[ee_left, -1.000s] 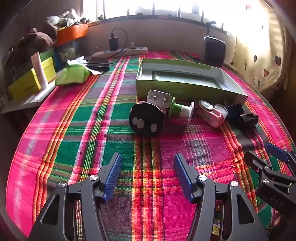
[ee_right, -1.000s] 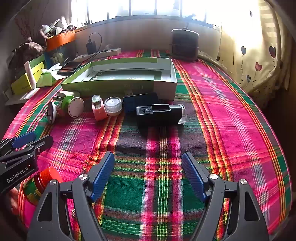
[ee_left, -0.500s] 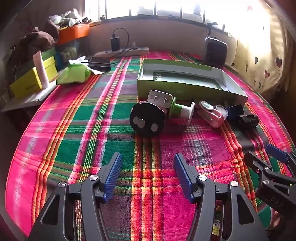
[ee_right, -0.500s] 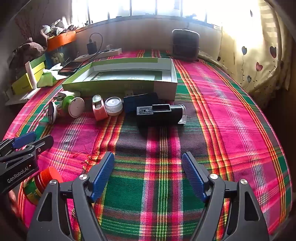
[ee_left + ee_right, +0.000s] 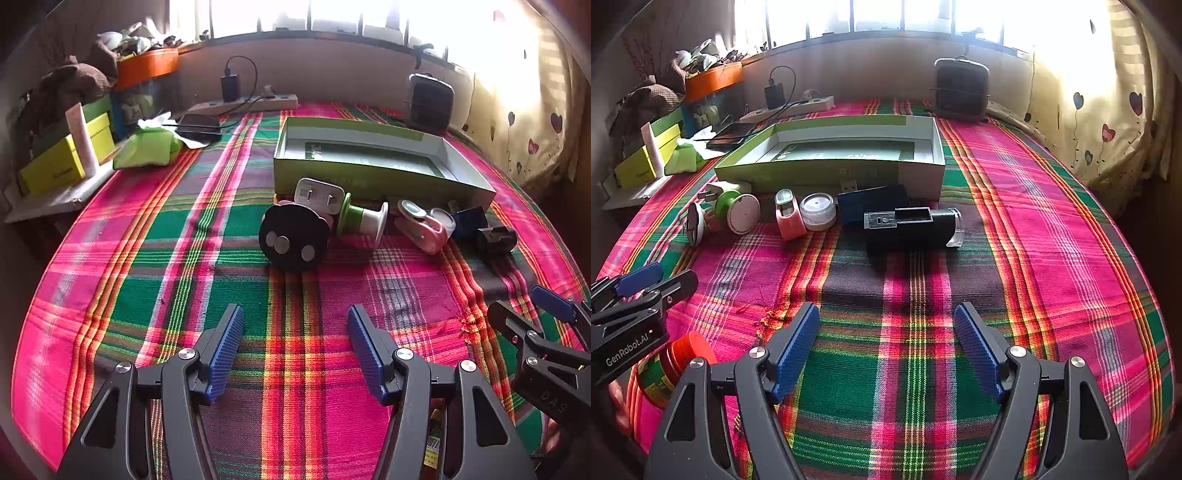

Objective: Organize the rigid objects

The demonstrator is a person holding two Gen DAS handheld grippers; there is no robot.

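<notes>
1. Basically nothing has moved over the last second; the left view has crept very slightly, the right view looks the same; so my guess is sorting hasn't really started and everything's still outside the box.
2. Left claw: jaws spread wide, holding nothing, touching nothing, hovering over the plaid cloth; right claw: same deal, wide open and empty, over the near part of the cloth.
3. Straight ahead of the left claw, the black disc stands on edge; touching behind it, a white charger plug; just right, a green and white spool, then a pink clip.
4. Ahead of the right claw, a black tube-shaped gadget lies on its side; a dark blue block sits just behind it, a small white jar to the left.
5. Farther back, the open green box is empty as far as I can tell; the whole row of stuff lies along its near wall.
6. Near left in the right view, a bottle with a red cap lies partly under the left claw.
</notes>
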